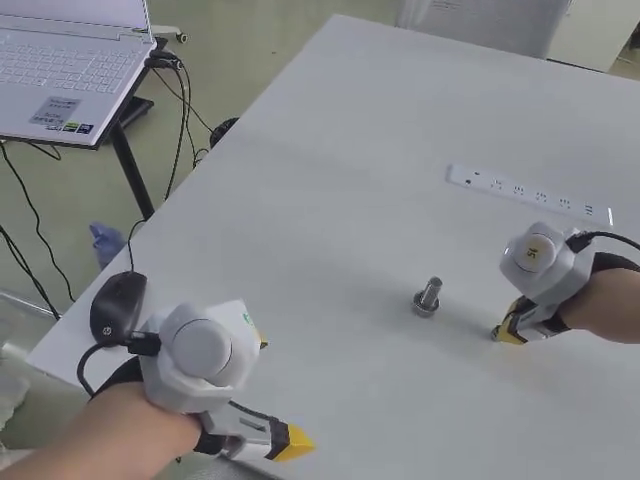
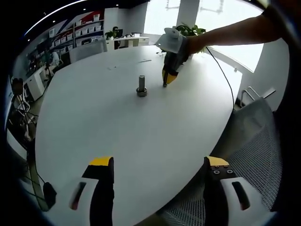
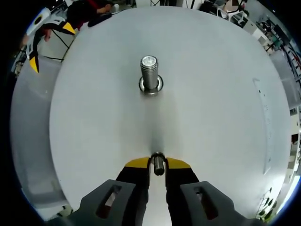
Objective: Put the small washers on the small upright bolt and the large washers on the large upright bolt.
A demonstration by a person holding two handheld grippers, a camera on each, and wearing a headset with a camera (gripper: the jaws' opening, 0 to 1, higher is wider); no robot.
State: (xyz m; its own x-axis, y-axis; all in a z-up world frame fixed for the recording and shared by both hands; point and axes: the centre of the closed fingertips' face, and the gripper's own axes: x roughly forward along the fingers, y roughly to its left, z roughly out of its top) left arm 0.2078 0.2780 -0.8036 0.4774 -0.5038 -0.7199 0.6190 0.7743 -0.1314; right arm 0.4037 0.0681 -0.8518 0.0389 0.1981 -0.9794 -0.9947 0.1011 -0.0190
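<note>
Right gripper view has the right gripper (image 3: 158, 165) with its yellow-tipped jaws clenched on a small metal piece (image 3: 158, 163), rounded and shiny, pinched right at the tips. Whether it is a washer or a little bolt is too small to tell. Straight ahead of those jaws, on the white table (image 3: 211, 94), a bolt (image 3: 150, 71) stands upright with its threaded end up and a wider ring around its foot; I cannot tell whether that ring is a washer or the bolt's own head. In the head view the right gripper (image 1: 508, 335) points down with its tips at the table surface, just beside the bolt (image 1: 428, 297), and a white power strip (image 1: 530, 192) lies further back. A laptop (image 1: 60, 60) sits on a stand off the table's far left corner. The left gripper (image 1: 288, 440) is down at the near edge of the table, well apart from the bolt. In the left gripper view its jaws (image 2: 159, 162) are released and spread wide with nothing between them, the bolt (image 2: 141, 86) far ahead and a mesh chair (image 2: 254, 136) below the table edge.
</note>
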